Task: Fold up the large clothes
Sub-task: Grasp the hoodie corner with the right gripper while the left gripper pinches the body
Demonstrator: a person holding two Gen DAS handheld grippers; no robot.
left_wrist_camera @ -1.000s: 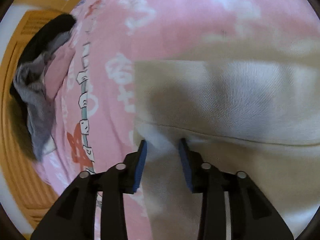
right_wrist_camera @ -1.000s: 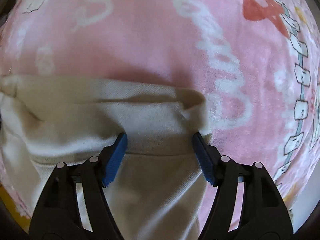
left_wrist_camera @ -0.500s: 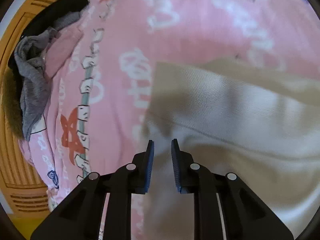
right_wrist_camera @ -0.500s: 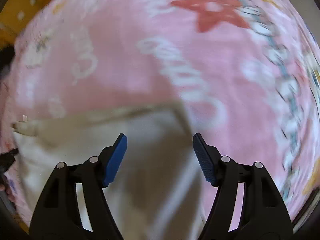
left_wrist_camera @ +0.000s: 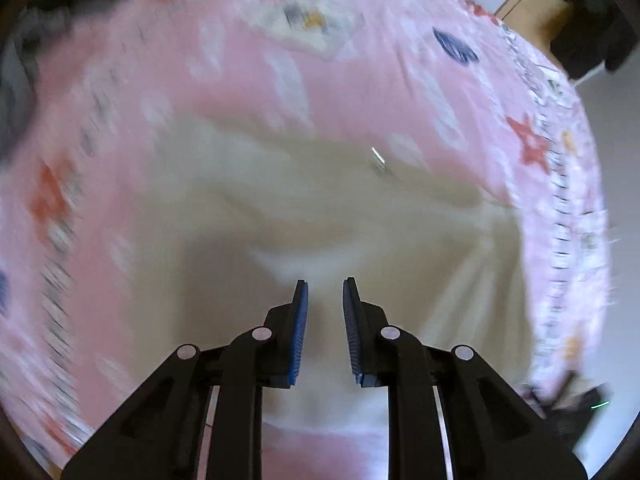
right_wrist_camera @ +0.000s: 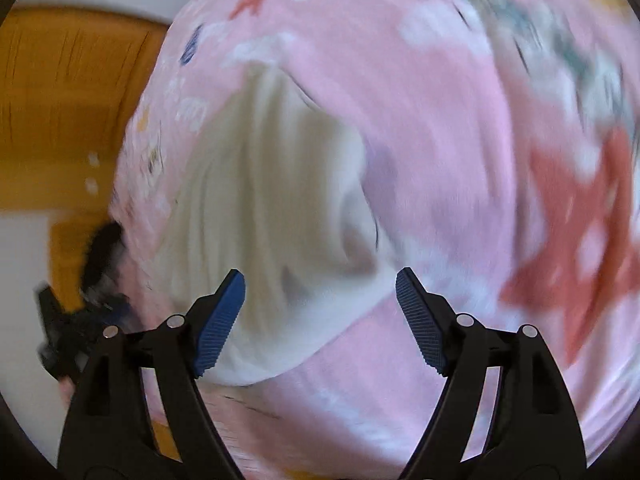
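Note:
A cream garment point(left_wrist_camera: 320, 184) lies on a pink patterned blanket point(left_wrist_camera: 240, 60). My left gripper point(left_wrist_camera: 323, 282) hangs above it and points steeply down. Its jaws are narrow, and cream cloth fills the gap and draws up in creases to the tips. In the right wrist view the garment point(right_wrist_camera: 272, 184) runs in long folds over the blanket point(right_wrist_camera: 440, 120). My right gripper point(right_wrist_camera: 320, 276) hovers over the garment's near edge, its jaws wide and still opening, with nothing between them. Both views are blurred by motion.
Orange wood point(right_wrist_camera: 60, 100) borders the blanket on the left. A dark blurred shape point(right_wrist_camera: 68, 332) sits at the garment's left edge. Dark and grey clothes point(left_wrist_camera: 24, 60) lie at the blanket's far left. A cardboard box point(left_wrist_camera: 532, 4) stands beyond its far right corner.
The left jaws narrowed at the garment's edge, then the gripper rose and tipped downward. The right gripper left the garment's fold, swung aside and rolled, with its jaws spread wider.

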